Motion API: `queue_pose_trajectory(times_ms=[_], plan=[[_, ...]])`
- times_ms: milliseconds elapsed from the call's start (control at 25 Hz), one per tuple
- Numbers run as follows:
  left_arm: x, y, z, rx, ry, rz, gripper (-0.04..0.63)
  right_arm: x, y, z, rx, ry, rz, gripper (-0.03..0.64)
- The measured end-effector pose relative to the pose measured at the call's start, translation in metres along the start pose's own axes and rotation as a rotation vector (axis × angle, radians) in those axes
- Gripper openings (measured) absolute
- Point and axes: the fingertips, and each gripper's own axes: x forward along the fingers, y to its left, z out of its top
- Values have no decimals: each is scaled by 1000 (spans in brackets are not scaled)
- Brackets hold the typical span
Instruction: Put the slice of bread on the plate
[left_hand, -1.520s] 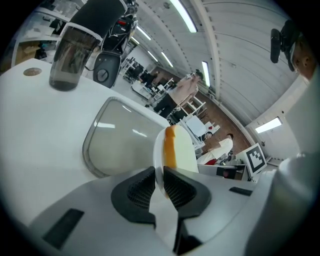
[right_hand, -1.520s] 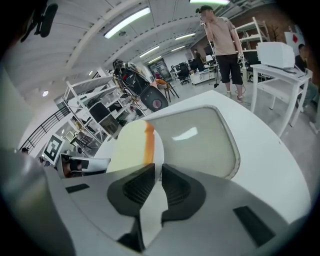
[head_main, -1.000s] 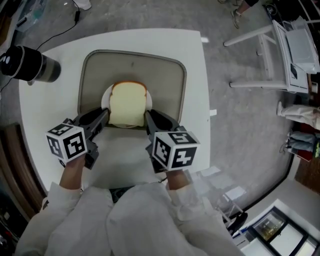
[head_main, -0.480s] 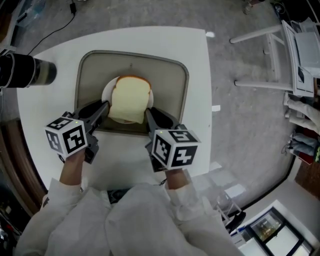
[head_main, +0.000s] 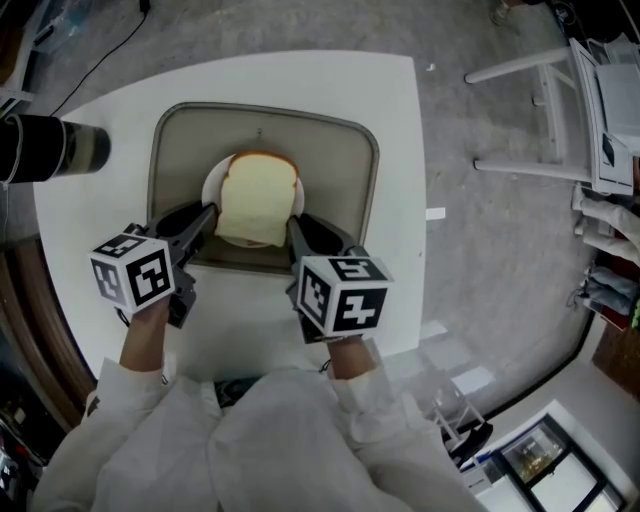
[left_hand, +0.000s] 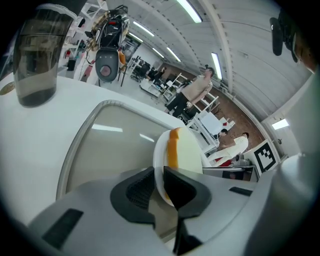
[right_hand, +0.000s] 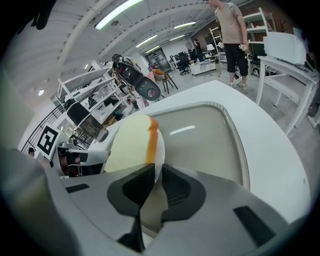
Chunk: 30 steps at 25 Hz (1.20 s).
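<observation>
Head view: bread (head_main: 258, 200) lies flat on plate (head_main: 211, 190), plate over tray (head_main: 330, 170) on table (head_main: 400, 200), with left gripper (head_main: 207, 215) and right gripper (head_main: 295, 225) at the plate's opposite sides, likely to keep the load level; whether plate rests on tray or hangs just above it, cannot tell. Left gripper view: jaws narrow, pads (left_hand: 139, 187) clamped on the plate's edge, bread just beyond and untouched, a hold that spares the soft slice. Right gripper view: same here, jaws narrow and pinching the far side's edge, bread close behind.
</observation>
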Motion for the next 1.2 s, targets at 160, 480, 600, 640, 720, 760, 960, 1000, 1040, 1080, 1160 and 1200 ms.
queue_pose_trajectory(times_ms=[160, 480, 600, 640, 720, 760, 960, 1000, 1040, 1080, 1160, 1200], plan=[[0, 1, -1, 14, 6, 9, 60, 1, 0, -1, -12, 2, 0, 55], [0, 1, -3, 53, 36, -11, 60, 1, 0, 1, -23, -7, -2, 54], [1, 1, -3, 53, 42, -13, 60, 0, -1, 2, -35, -16, -16, 55], [2, 1, -2, 56, 44, -13, 60, 0, -1, 2, -41, -18, -19, 54], [2, 0, -1, 66, 47, -9, 60, -1, -1, 3, -49, -18, -19, 55], [2, 0, 0, 72, 47, -7, 61, -1, -1, 3, -51, -18, -16, 55], [3, 2, 2, 108, 47, -2, 69, 0, -1, 3, -65, -15, -3, 55], [3, 2, 2, 120, 49, 3, 69, 0, 0, 2, -69, -13, -3, 55], [3, 2, 2, 138, 51, 10, 71, 0, 0, 2, -71, -12, -2, 55], [3, 2, 2, 159, 55, 20, 72, 0, 0, 1, -72, -11, -1, 55], [3, 1, 2, 197, 62, 37, 74, -1, 0, 1, -71, -10, 1, 55], [4, 1, 2, 212, 65, 42, 75, -1, 0, 1, -72, -10, 1, 55]])
